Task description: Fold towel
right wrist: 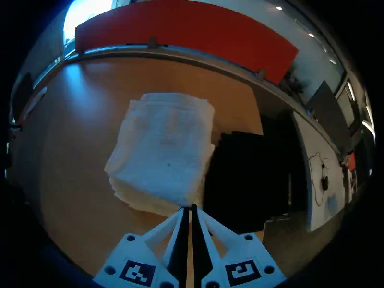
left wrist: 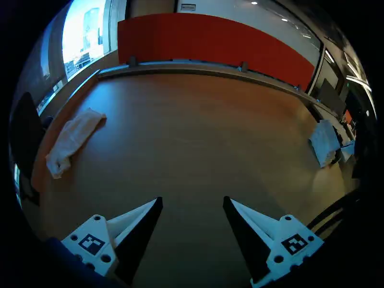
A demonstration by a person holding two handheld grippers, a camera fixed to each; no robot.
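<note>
The right gripper [right wrist: 191, 209] has its jaws clenched together, tips right at the near edge of a folded towel [right wrist: 163, 149] lying on the table [right wrist: 72, 144]. I cannot tell whether a lip of cloth is caught between them. That towel sits squared up in several layers at 12 o'clock from the jaws, beside a dark object [right wrist: 245, 177] at 2 o'clock, probably parked there as finished work.

The left gripper [left wrist: 192, 199] hangs over bare wood with its jaws released, holding nothing. A crumpled towel [left wrist: 72, 141] lies well apart at 10 o'clock, near the table's far-left edge, loosely bunched and not yet folded. A pale folded stack [left wrist: 325, 143] shows at 3 o'clock. The open left jaws look ready to fetch the crumpled 1 next, I'd guess.
</note>
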